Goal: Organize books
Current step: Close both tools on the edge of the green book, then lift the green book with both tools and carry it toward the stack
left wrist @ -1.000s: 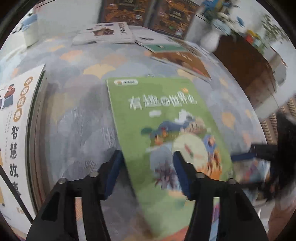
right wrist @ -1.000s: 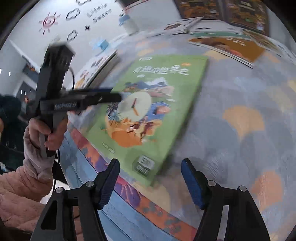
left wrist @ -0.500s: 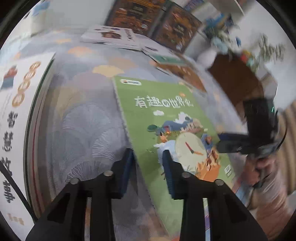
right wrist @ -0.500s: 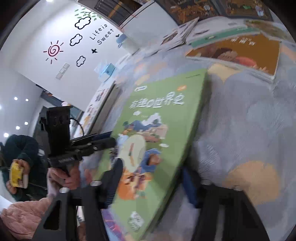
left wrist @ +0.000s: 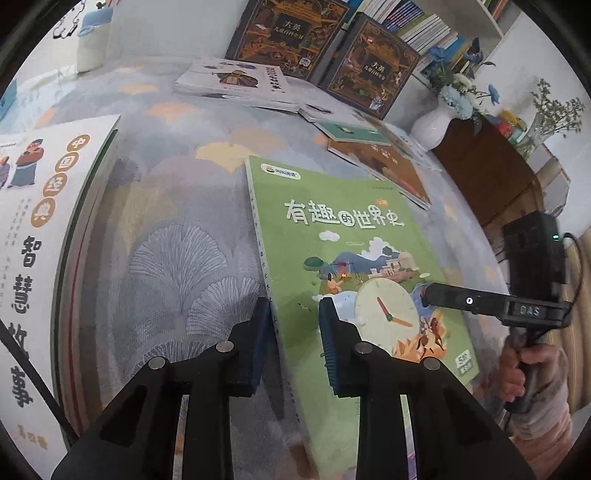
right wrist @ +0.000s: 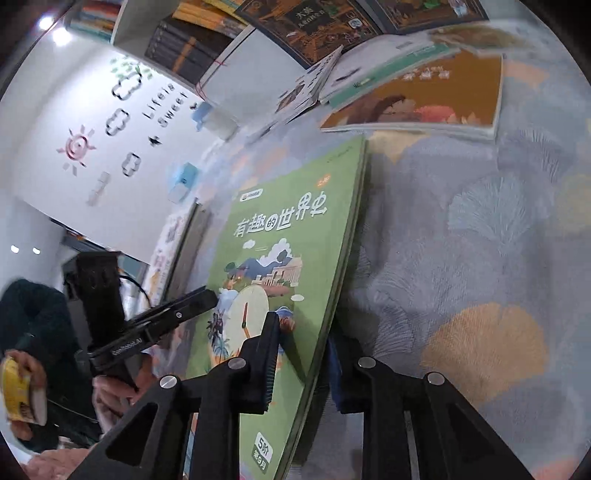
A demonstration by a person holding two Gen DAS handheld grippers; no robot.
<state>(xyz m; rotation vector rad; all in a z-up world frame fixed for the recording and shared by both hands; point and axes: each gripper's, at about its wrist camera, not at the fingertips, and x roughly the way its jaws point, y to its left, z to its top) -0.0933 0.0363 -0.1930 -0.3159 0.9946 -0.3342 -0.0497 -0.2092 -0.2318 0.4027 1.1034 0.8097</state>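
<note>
A green picture book (left wrist: 351,236) with a clock on its cover lies on the patterned cloth (left wrist: 177,251). My left gripper (left wrist: 294,306) is shut on the book's spine edge, one pad on either side of it. In the right wrist view the same green book (right wrist: 295,229) tilts up. My right gripper (right wrist: 304,332) is closing on the book's opposite long edge. One finger lies on the cover and the blue pad sits under the edge, pressing it. Each gripper also shows in the other's view: right gripper (left wrist: 430,293), left gripper (right wrist: 207,295).
A thick white book (left wrist: 37,206) lies at the left. More books (left wrist: 236,79) and an orange-brown one (left wrist: 388,166) lie at the back. Two large dark books (left wrist: 291,33) stand behind them. A white vase (left wrist: 436,125) and a wooden cabinet (left wrist: 491,177) stand at the right.
Both grippers closed in on the green book, the left on its spine edge, the right on the opposite edge. The right gripper moved closer and rolled. The book now tilts.
</note>
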